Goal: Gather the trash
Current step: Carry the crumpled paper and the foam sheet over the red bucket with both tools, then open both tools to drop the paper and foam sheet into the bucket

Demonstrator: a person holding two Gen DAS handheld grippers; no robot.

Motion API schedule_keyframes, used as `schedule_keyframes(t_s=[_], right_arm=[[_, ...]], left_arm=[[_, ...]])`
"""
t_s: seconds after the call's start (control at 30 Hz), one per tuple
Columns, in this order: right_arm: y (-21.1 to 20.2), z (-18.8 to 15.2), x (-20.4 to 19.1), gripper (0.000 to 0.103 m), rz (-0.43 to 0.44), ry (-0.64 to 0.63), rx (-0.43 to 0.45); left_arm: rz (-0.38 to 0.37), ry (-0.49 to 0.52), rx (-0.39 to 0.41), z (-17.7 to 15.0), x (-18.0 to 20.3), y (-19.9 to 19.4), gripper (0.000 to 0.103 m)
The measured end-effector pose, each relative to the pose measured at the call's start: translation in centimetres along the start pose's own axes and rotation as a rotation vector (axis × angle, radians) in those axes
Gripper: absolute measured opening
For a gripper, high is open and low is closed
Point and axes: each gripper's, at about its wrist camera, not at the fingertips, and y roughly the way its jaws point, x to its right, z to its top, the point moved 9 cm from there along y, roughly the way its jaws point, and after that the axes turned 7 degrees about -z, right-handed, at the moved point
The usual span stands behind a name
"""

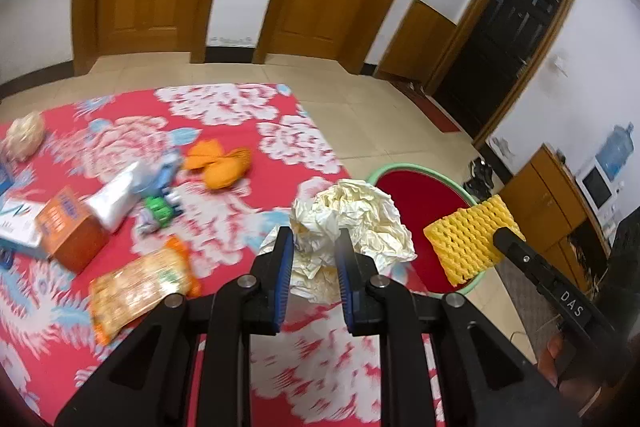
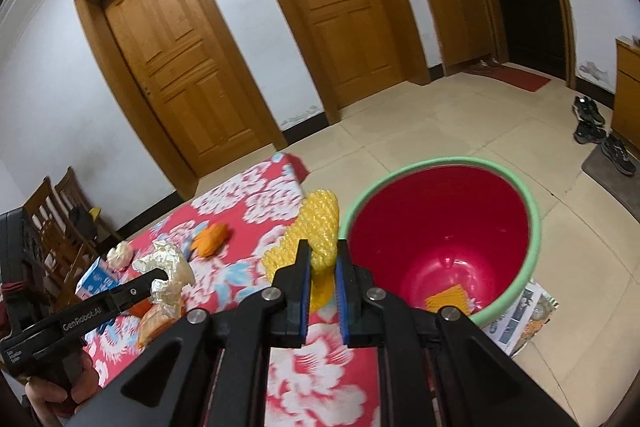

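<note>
The left tool point(image 1: 314, 247) pinches a crumpled cream paper wad point(image 1: 352, 223) between its blue pads, just short of the red bucket point(image 2: 440, 227) with the green rim, over the flowered surface point(image 1: 224, 131). The right tool point(image 2: 323, 259) grips a yellow foam net point(image 2: 316, 231) at the bucket's near rim. Farther from the bucket, an orange wrapper point(image 1: 220, 163) and boxes point(image 1: 68, 223) lie on the surface.

The right gripper point(image 2: 322, 265) pinches a yellow foam net point(image 2: 316, 231) just beside the green rim of a red bucket point(image 2: 536, 227), where an orange scrap point(image 2: 447, 299) lies at the bottom. Off to the left, the left gripper point(image 2: 158, 277) clamps crumpled cream paper point(image 2: 170, 267) over the flowered red tabletop point(image 2: 320, 359).
</note>
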Motion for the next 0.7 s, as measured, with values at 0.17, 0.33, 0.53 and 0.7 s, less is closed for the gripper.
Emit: schedule_keyframes(t_s=[0.17,0.33,0.53,0.7], right_arm=[[0.5,0.4,2.7,0.013,-0.035,0.036,-0.003],[1.2,0.5,5.0,0.013,-0.072,0.064,-0.012],[2.2,0.4,8.1,0.013,-0.118,0.1,-0.031],[3.4,0.1,10.5,0.013,-0.148,0.126,-0.05]], left_arm=[[-0.027,0.048,-0.032,0.5,2.7,2.5,0.021],[-0.057,0.102,-0.064,0.7,5.3,5.1,0.021],[-0.093,0.15,-0.103,0.4,7.8,8.4,0.021],[-0.091,0.216,-0.137,-0.3,9.5,10.8,0.021]])
